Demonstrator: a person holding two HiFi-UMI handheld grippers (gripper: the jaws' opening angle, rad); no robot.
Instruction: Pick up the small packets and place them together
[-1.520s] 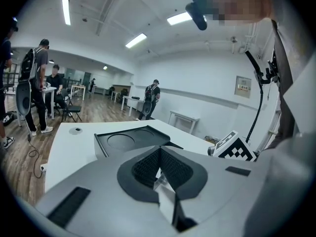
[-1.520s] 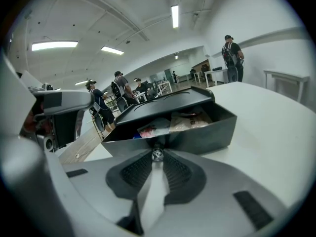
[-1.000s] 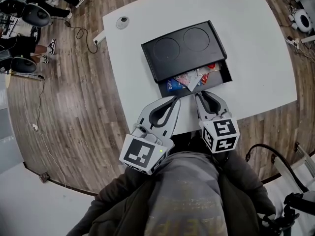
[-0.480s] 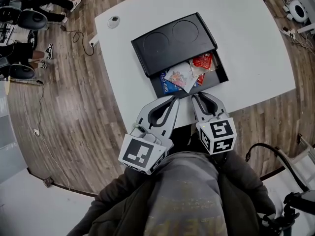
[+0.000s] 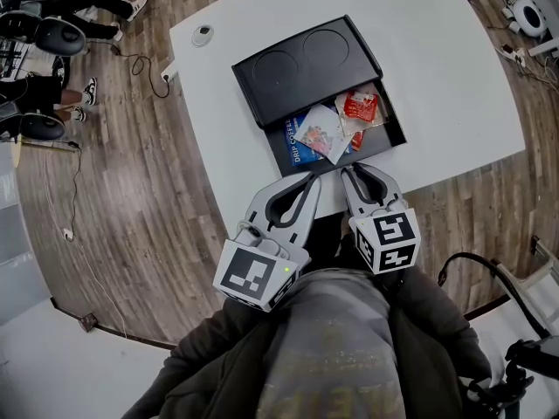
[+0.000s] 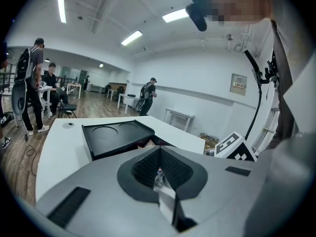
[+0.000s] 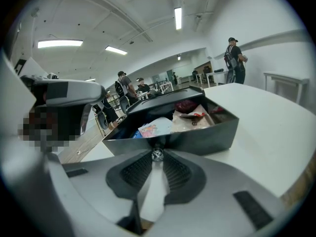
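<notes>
Both claws are clenched and empty: left gripper [image 5: 311, 176], right gripper [image 5: 348, 169], lower centre. Packets [image 5: 323, 133] overlap in the black box [image 5: 389, 142] mid-frame, so I'd probably snag two or clip its wall.

A big open work room, like a lab or an office hall, is shown. A wood floor [image 5: 131, 190] is seen all around the wide white counter [image 5: 454, 85]. Long strip lights [image 6: 131, 37] are hung on a high white ceiling. More white tables [image 6: 180, 116] are set along the plain white walls, and a small framed sign [image 6: 238, 84] is hung on one wall. Black chairs [image 5: 57, 33] are parked at one side, and cables [image 5: 140, 59] are laid over the floor. People with backpacks [image 6: 30, 83] are seen standing farther back.
</notes>
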